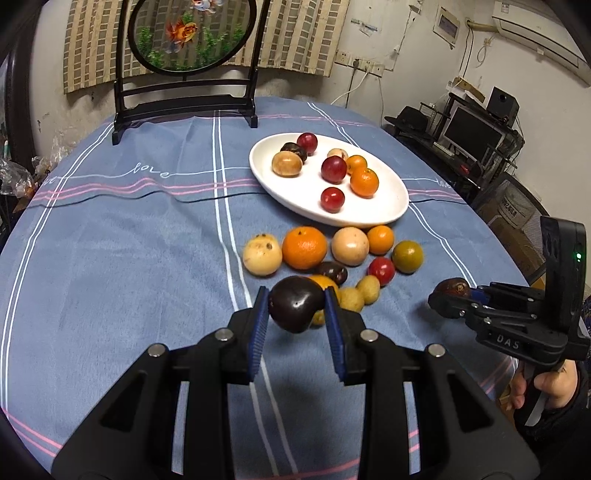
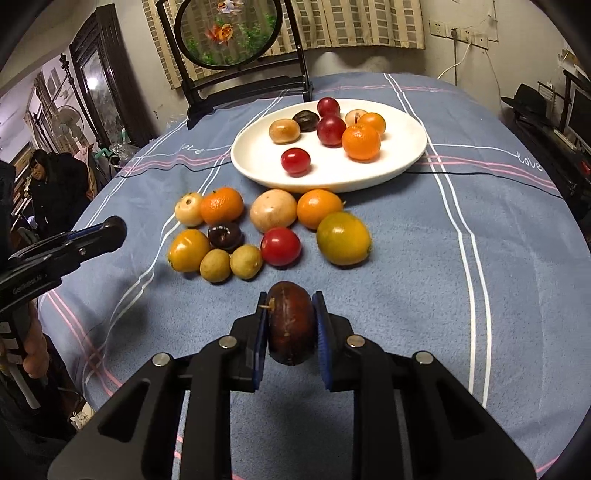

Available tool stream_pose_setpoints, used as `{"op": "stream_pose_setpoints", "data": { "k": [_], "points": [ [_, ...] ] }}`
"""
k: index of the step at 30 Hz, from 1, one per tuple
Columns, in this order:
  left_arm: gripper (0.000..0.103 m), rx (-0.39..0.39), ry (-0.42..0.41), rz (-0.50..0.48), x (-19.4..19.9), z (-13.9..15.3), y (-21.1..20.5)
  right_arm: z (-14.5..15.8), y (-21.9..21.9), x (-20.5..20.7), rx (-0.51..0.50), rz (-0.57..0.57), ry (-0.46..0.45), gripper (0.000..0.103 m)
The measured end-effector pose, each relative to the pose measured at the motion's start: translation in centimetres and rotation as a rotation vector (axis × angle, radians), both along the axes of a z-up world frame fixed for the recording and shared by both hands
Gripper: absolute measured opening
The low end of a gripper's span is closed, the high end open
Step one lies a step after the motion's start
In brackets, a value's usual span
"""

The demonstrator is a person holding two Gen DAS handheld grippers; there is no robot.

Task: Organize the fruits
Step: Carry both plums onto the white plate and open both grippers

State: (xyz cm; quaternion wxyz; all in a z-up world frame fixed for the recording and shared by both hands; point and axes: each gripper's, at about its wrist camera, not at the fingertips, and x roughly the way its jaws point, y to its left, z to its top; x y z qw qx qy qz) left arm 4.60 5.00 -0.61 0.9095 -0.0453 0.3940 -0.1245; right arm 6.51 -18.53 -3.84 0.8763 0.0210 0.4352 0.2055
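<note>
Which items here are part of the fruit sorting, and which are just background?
Job: left tongs gripping dark plum; right tongs gripping brown fruit; white plate; loose fruits.
Background: goldfish screen; tablecloth; hat.

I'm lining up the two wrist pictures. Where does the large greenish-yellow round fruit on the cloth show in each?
Left wrist view: large greenish-yellow round fruit, right end of the loose pile, right of centre.
Right wrist view: the same fruit, near centre, right end of the pile.
Shared landmark: the white oval plate, just behind the pile.
</note>
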Motion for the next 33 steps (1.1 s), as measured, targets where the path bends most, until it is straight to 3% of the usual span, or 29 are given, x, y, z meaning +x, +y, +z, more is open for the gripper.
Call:
{"op": "stream_pose_setpoints", "data": {
  "k": [5,10,15,20,27,28,29,30,31,33],
  "points": [
    [0.030,0.030,-0.012,-0.025,3.9,1.7,-1.3,2.2,-0.7,2.7,-0.023,0.007,-0.050,0.023],
    [0.030,0.060,0.012,-0.077,11.3,2.6,-4.2,4.2,-1.3,9.4,-0.072,-0.004,-0.091,0.023],
    [0.030,0.051,0.069,-0.090,19.7,2.0,-6.9,3.6,-2.5,16.9,-0.072,-0.039,-0.042,0.023],
    [0.030,0.063,0.127,-0.079,26.3,0.0,-8.9,1.9,-2.5,21.7,-0.082,-0.041,0.021,0.023],
    [0.032,0.080,0.166,-0.082,30.1,-1.4,-10.5,0.7,-3.0,23.9,-0.090,-0.044,0.033,0.024],
    [0.037,0.081,0.171,-0.079,30.4,-1.5,-10.6,0.5,-2.9,24.2,-0.089,-0.041,0.042,0.024],
    [0.055,0.080,0.176,-0.077,30.6,-1.5,-10.7,0.4,-2.9,24.4,-0.086,-0.043,0.048,0.029],
    [0.062,0.082,0.171,-0.062,30.6,-1.4,-10.6,0.3,-3.0,24.5,-0.080,-0.054,0.052,0.038],
    [0.064,0.084,0.156,-0.048,30.6,-1.2,-10.6,0.5,-3.0,24.4,-0.078,-0.064,0.045,0.060],
    [0.067,0.076,0.145,-0.056,30.0,-0.4,-10.2,1.2,-3.2,24.1,-0.079,-0.071,0.023,0.062]
  ]
}}
